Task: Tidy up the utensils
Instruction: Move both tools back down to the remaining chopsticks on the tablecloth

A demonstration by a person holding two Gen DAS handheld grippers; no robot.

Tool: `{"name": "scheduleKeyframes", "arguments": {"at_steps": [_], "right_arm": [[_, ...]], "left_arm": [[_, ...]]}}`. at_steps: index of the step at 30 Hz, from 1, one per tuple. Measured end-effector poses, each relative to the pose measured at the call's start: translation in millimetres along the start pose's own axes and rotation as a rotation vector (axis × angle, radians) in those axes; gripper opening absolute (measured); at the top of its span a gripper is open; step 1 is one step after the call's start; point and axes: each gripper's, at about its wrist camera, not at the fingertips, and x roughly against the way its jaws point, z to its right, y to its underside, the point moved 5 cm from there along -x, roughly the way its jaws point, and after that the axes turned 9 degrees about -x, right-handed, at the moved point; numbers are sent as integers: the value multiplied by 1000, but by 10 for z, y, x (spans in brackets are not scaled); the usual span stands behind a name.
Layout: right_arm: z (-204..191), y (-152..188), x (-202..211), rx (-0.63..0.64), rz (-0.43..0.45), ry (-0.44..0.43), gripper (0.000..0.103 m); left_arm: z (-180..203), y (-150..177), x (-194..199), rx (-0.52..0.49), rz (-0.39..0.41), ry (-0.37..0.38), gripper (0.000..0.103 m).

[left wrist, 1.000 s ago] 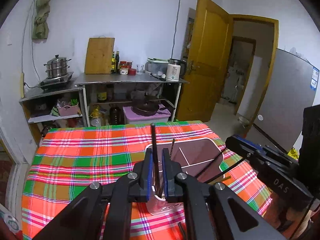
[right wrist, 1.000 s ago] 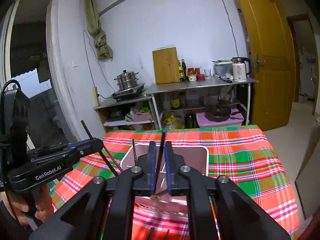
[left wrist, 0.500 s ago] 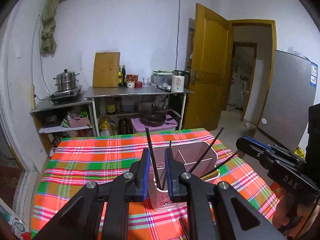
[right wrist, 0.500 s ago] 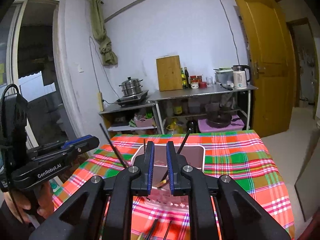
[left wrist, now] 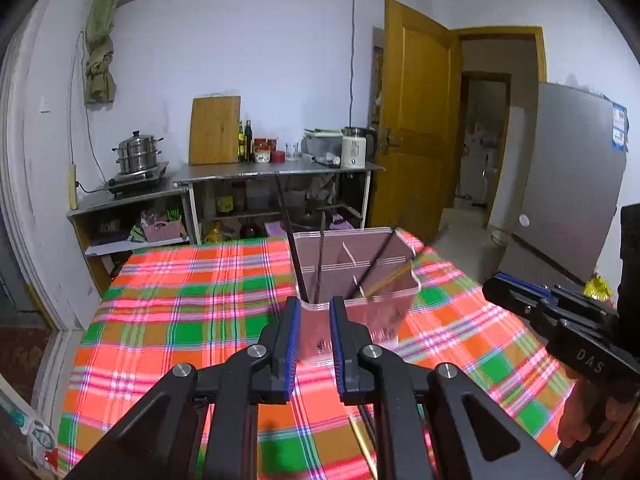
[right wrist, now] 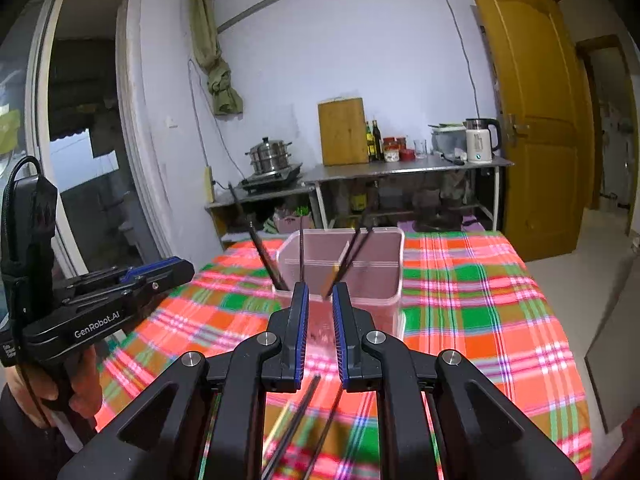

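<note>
A translucent pink divided holder (left wrist: 356, 276) stands on the plaid tablecloth (left wrist: 180, 300); it also shows in the right wrist view (right wrist: 360, 264). Several dark chopsticks (left wrist: 296, 256) and one bamboo chopstick (left wrist: 394, 278) lean in it. My left gripper (left wrist: 314, 320) is open and empty, just short of the holder. My right gripper (right wrist: 320, 308) is open and empty, also just short of the holder. Loose chopsticks (right wrist: 296, 420) lie on the cloth under the right gripper; some also lie under the left gripper (left wrist: 362, 440).
A steel counter (left wrist: 276, 170) with a cutting board, bottles and a kettle stands by the far wall. A pot on a burner (left wrist: 136, 160) sits to its left. A wooden door (left wrist: 416, 120) and a fridge (left wrist: 568, 184) are to the right.
Both grippers let go of their chopsticks, which now stand in the holder, and opened. Both pulled back and up from the holder.
</note>
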Motion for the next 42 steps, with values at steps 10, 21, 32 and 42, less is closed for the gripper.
{"name": "scheduleKeyframes", "arguments": {"at_steps": [10, 21, 32, 42], "right_arm": [[158, 460, 122, -46, -69, 14, 13], [216, 884, 124, -72, -146, 32, 13], [227, 1158, -39, -63, -237, 48, 13], [265, 1248, -157, -64, -280, 50, 13]], "left_arm": [[278, 460, 71, -25, -55, 26, 14], [397, 963, -69, 6, -159, 74, 14], [448, 1222, -314, 70, -261, 161, 16], [535, 1353, -684, 100, -365, 180, 24]]}}
